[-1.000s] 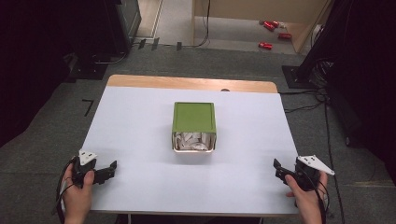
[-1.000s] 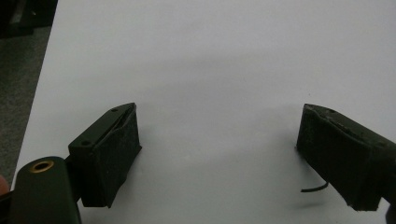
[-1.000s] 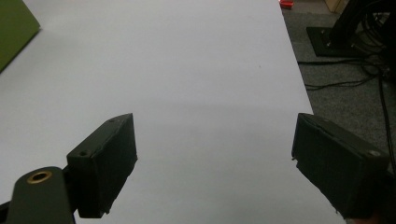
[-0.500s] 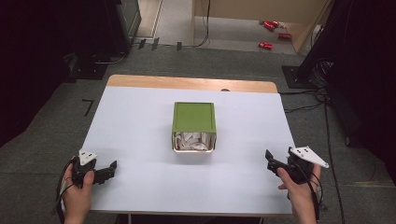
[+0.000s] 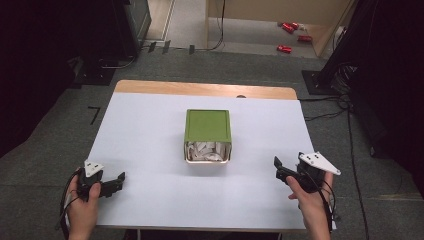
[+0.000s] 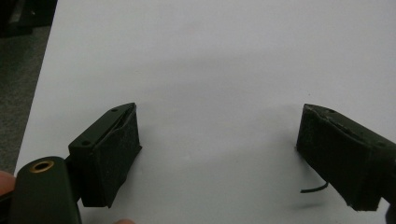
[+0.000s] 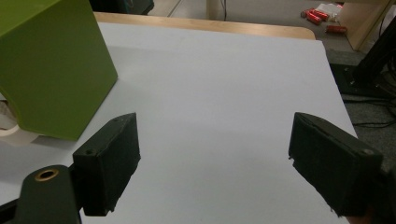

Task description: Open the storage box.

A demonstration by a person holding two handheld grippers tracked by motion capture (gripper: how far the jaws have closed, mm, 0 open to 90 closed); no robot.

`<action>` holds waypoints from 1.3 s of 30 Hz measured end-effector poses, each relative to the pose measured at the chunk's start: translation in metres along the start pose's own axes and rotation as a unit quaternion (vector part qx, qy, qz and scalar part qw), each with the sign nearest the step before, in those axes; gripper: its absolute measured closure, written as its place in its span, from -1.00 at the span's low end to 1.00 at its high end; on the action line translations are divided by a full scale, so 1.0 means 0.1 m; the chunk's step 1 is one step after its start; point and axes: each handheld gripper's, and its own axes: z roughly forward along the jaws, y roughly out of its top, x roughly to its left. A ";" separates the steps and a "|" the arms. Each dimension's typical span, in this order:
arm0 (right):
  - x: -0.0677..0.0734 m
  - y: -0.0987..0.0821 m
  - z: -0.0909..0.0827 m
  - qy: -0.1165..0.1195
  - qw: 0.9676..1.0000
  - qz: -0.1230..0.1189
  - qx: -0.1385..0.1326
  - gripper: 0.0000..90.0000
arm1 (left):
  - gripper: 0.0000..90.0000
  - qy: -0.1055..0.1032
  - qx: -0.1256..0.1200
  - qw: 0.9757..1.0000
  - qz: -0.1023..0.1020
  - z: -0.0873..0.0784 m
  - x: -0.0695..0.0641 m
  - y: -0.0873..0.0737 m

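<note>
Presently, findings as observed from beside the table:

Box: a green box [image 5: 208, 125] lies on its side at the middle of the tabletop [image 5: 150, 140], roughly midway between left and right edges; its open mouth faces the near edge.
Contents: crumpled white material [image 5: 206, 151] shows inside the mouth; what it is cannot be told.
Reason for placement: judged deliberate, since the opening turned toward the person gives both tools a straight reach into it.
Right gripper: right gripper [image 5: 283, 170] sits near the near right corner, jaws spread wide with nothing between them; in the right gripper view [image 7: 212, 158] the box's green wall [image 7: 56, 65] stands ahead and to one side.
Reason for pose: judged an approach stance, jaws released in readiness and angled toward the box.
Left gripper: left gripper [image 5: 116, 182] rests by the near left corner, well apart from the box; its own view [image 6: 217, 149] shows the pads wide apart over bare white surface, empty.
Reason for pose: judged parked, out of the other hand's way.
Hands: one hand [image 5: 82, 212] on each tool, entering from the near edge.
Progress: judged at the outset; box untouched.
Risk: a sideways-lying box may slide when its contents are pulled.
</note>
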 end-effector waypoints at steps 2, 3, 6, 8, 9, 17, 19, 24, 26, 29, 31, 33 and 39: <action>0.03 0.01 0.00 0.004 1.000 0.000 -0.001 -0.63 | -0.69 -0.001 0.000 1.000 0.000 0.00 0.00 0.00; 0.05 0.02 0.00 0.005 1.000 -0.001 -0.002 -0.63 | -0.69 -0.001 0.000 1.000 0.000 0.00 0.00 0.00; 0.10 0.05 0.01 0.010 1.000 -0.004 -0.004 -0.62 | -0.69 -0.001 0.000 1.000 0.000 0.00 0.00 0.00; 0.14 0.06 0.02 0.013 1.000 -0.007 -0.005 -0.62 | -0.69 -0.001 0.000 1.000 0.000 0.00 0.00 0.00; 0.16 0.07 0.03 0.013 1.000 -0.011 -0.006 -0.62 | -0.69 -0.001 0.000 1.000 0.000 0.00 0.00 0.00; 0.28 0.12 0.08 0.020 1.000 -0.021 -0.008 -0.62 | -0.69 -0.001 0.000 1.000 -0.001 0.00 0.00 0.00; 0.32 0.13 0.10 0.024 0.999 -0.023 -0.008 -0.62 | -0.69 -0.001 0.000 1.000 -0.001 0.00 0.00 0.00; 0.40 0.16 0.13 0.030 0.999 -0.028 -0.009 -0.62 | -0.69 -0.001 0.000 1.000 -0.001 0.00 0.00 0.00; 0.44 0.18 0.14 0.035 0.999 -0.029 -0.011 -0.62 | -0.69 -0.001 0.000 1.000 -0.001 0.00 0.00 0.00; 0.49 0.21 0.15 0.040 0.999 -0.033 -0.012 -0.62 | -0.70 -0.001 0.000 1.000 -0.001 0.00 0.00 0.00; 0.54 0.23 0.16 0.043 0.998 -0.036 -0.014 -0.62 | -0.69 -0.001 0.000 1.000 -0.001 0.00 0.00 0.00; 0.58 0.25 0.17 0.048 0.998 -0.038 -0.016 -0.62 | -0.69 -0.001 0.000 1.000 -0.001 0.00 0.00 0.00; 0.68 0.28 0.21 0.058 0.997 -0.041 -0.018 -0.62 | -0.69 -0.001 0.000 1.000 -0.001 0.00 0.00 0.00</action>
